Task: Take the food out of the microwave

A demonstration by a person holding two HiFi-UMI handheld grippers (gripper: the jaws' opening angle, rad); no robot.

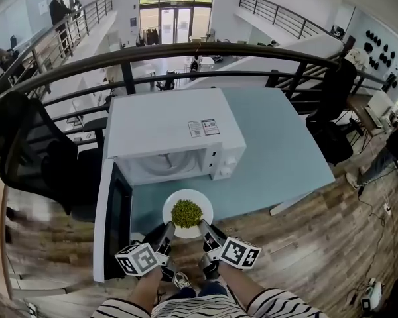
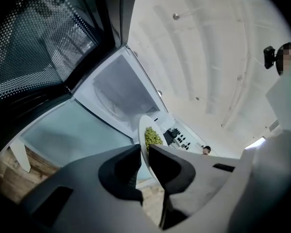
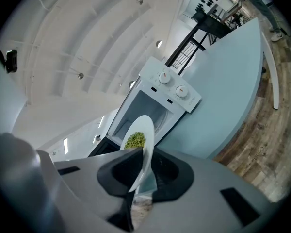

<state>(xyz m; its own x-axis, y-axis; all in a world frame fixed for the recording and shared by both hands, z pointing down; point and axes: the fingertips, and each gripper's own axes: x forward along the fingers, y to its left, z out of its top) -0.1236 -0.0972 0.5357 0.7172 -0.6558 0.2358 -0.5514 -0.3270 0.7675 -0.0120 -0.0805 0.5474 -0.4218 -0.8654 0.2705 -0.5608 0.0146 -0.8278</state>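
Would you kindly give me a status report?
Left gripper, right gripper shut on plate rim. Food out of microwave, door open. Nothing blocking.

The sticker [image 1: 203, 128] on top of the microwave [image 1: 166, 121] is way too small to read. In the head view the microwave's own roof hides most of the cavity. The near rim of the plate [image 1: 170, 212] vanishes inside the left gripper [image 1: 166, 233] and right gripper [image 1: 206, 230]. The 2 sleeves [image 1: 279, 305] are cut off at the bottom edge. The door [image 2: 34, 38] runs off the left gripper view's corner.
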